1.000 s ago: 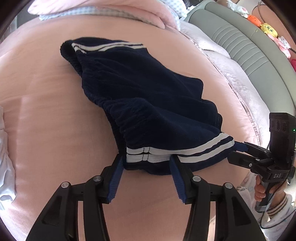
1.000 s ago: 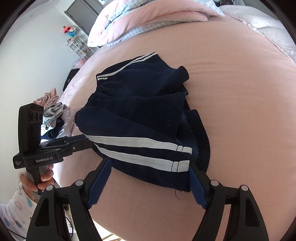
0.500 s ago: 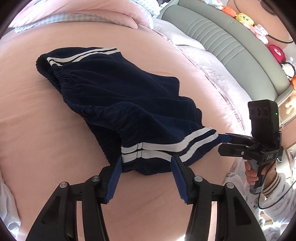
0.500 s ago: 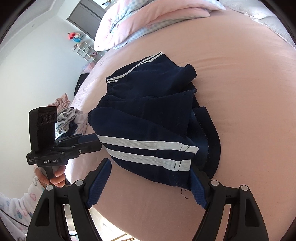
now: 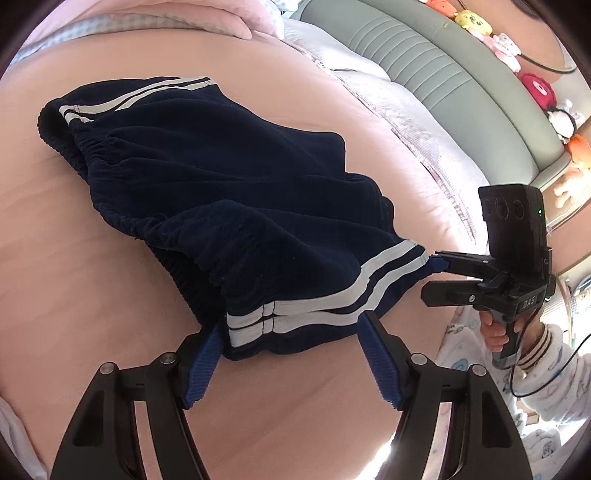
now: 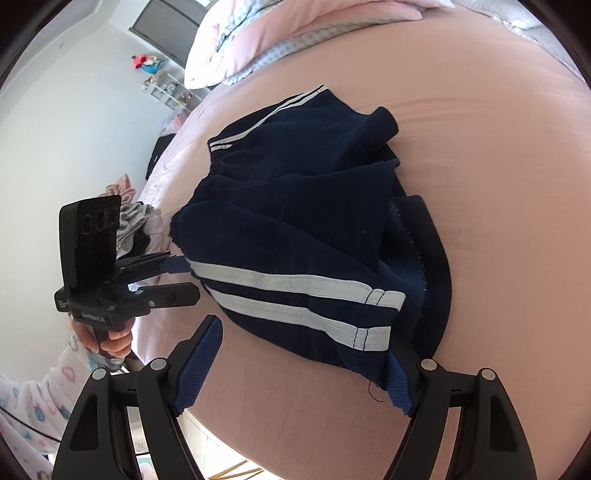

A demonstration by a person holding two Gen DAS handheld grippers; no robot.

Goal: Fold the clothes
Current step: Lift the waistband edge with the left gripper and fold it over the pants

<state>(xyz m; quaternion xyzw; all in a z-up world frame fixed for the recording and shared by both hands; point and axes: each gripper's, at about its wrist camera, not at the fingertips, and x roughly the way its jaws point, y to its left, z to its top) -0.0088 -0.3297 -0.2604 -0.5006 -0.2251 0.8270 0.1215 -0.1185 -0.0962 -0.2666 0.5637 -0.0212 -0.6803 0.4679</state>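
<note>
My left tongs are opening, their blue pads standing either side of the near hem of the navy shorts without pressing the cloth. My right tongs are spread wide, released; the striped near corner of the shorts lies between the pads, and the right-hand pad touches the edge of the fabric with no pinch. The shorts lie folded over on the pink bed, white double stripes running along the near edge and the elastic waistband bunched at the far left. Pink pillows sit at the far end of the bed. A grey padded headboard with soft toys runs along the right.
</note>
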